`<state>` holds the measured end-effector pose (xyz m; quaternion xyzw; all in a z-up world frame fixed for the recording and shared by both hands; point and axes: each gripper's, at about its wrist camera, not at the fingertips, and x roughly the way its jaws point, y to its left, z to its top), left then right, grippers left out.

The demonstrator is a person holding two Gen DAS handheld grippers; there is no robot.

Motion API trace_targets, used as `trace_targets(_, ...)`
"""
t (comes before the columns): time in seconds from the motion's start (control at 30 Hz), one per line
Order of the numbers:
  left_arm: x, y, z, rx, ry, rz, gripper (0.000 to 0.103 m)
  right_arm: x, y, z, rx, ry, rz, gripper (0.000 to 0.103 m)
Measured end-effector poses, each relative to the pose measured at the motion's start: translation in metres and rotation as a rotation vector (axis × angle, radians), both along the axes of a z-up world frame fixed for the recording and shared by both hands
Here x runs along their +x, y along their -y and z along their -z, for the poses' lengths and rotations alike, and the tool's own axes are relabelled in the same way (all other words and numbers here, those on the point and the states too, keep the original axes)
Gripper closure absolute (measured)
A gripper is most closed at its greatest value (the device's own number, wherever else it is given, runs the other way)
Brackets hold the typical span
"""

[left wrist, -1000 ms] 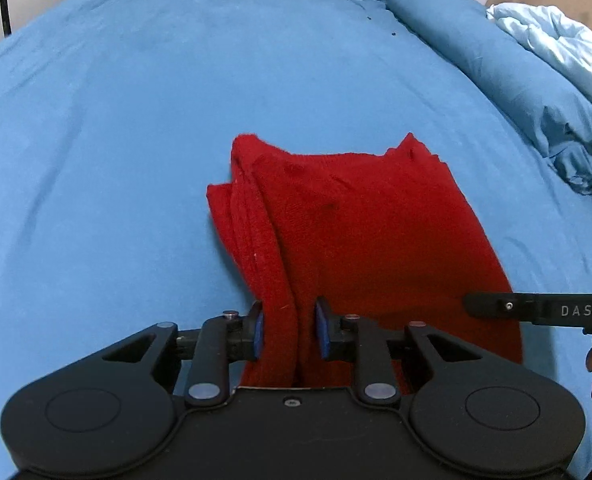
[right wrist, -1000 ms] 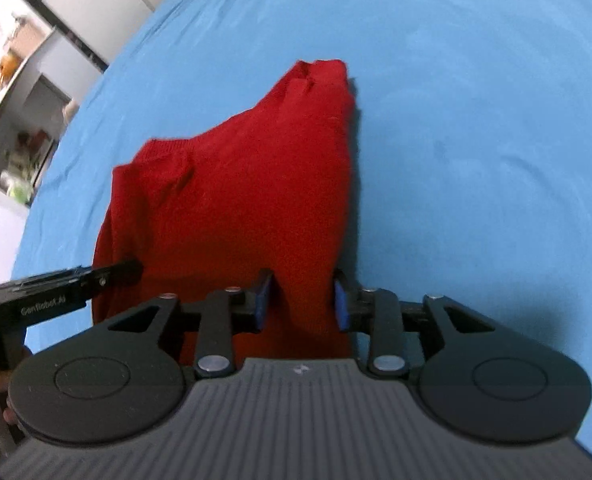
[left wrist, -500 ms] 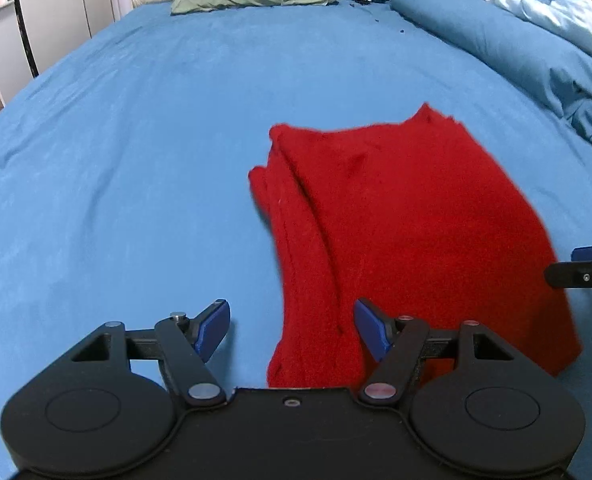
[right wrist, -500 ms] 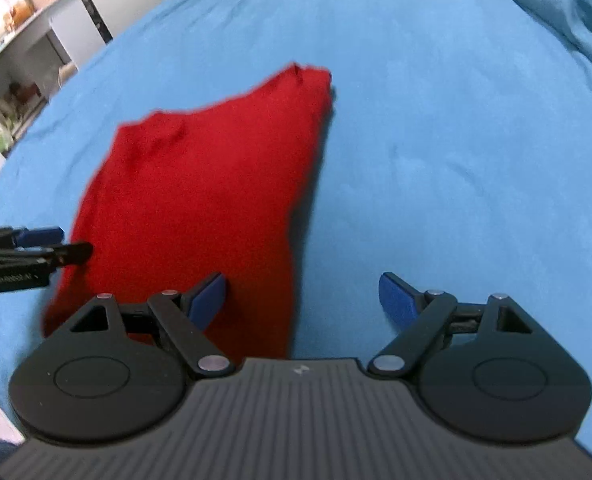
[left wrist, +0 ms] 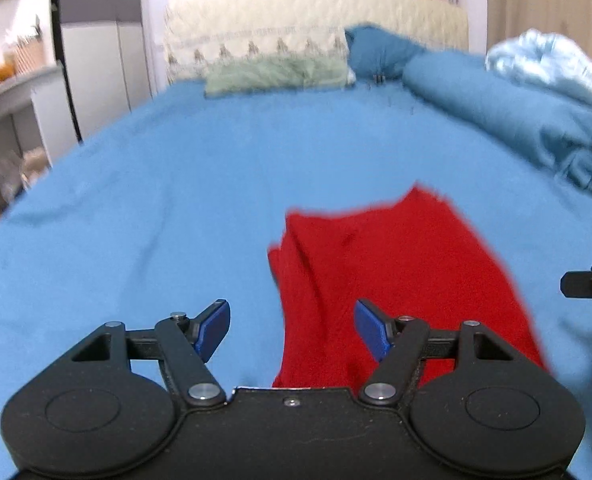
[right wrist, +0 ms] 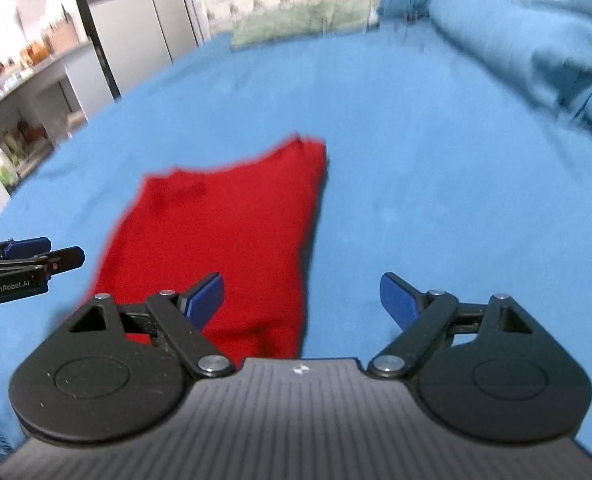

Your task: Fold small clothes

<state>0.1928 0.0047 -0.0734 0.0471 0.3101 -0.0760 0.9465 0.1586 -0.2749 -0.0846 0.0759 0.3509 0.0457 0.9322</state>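
the red cloth (left wrist: 395, 280) lies flat on the blue bed (left wrist: 176, 200), just ahead of and below both my grippers, its long axis running away from me. my left gripper (left wrist: 292, 330) hangs over its left edge, my right gripper (right wrist: 301, 300) over its right edge; neither looks clearly nearer. both have their jaws spread wide with nothing held, pads clear of the fabric. the cloth looks folded into a thick, layered rectangle, its left edge stacked and ridged, far corners slightly peaked.
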Motion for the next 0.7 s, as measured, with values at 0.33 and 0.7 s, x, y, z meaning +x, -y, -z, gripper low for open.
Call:
trace_targets(0.33, -0.109, -0.009, -0.120, 0.016, 0.087, -0.057, 0.000, -0.107, -0.026, -0.123, -0.125, 0.046, 0.065, 0.000)
trace_targets(0.7, -0.176, -0.025, -0.082, 0.030, -0.022, -0.110, 0.000, -0.186, -0.050, -0.106, -0.173, -0.018, 0.112, 0.000)
